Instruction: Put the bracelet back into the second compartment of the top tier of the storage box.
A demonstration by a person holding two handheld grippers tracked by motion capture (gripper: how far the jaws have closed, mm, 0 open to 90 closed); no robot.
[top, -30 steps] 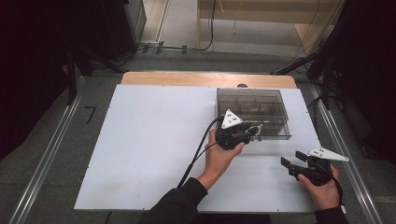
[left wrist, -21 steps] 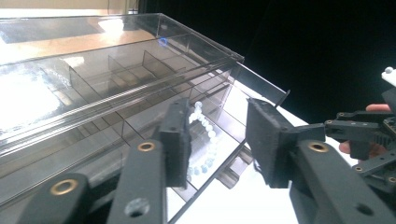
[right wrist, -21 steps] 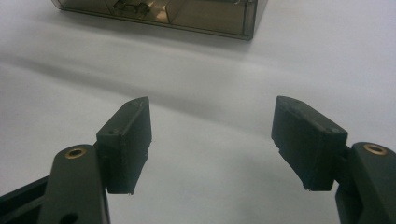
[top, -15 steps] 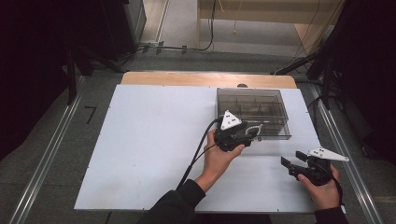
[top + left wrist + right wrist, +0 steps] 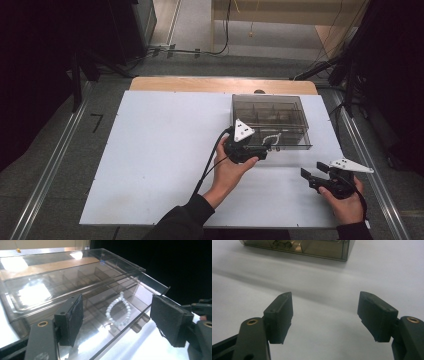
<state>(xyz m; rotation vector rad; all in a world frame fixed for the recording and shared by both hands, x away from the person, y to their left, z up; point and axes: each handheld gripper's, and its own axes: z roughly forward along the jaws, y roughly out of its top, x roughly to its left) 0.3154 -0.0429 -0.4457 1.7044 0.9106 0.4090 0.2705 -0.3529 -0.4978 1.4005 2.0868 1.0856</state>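
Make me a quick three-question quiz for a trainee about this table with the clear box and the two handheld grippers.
1. True or false: the left gripper is at the front edge of the clear compartment box.
2. What lies inside the box, seen between the left gripper's jaws? A) a screwdriver B) a white bead bracelet C) a battery
3. Fill in: the right gripper is held over the white ____, its jaws apart and empty.

Key: 1 true; 2 B; 3 table.
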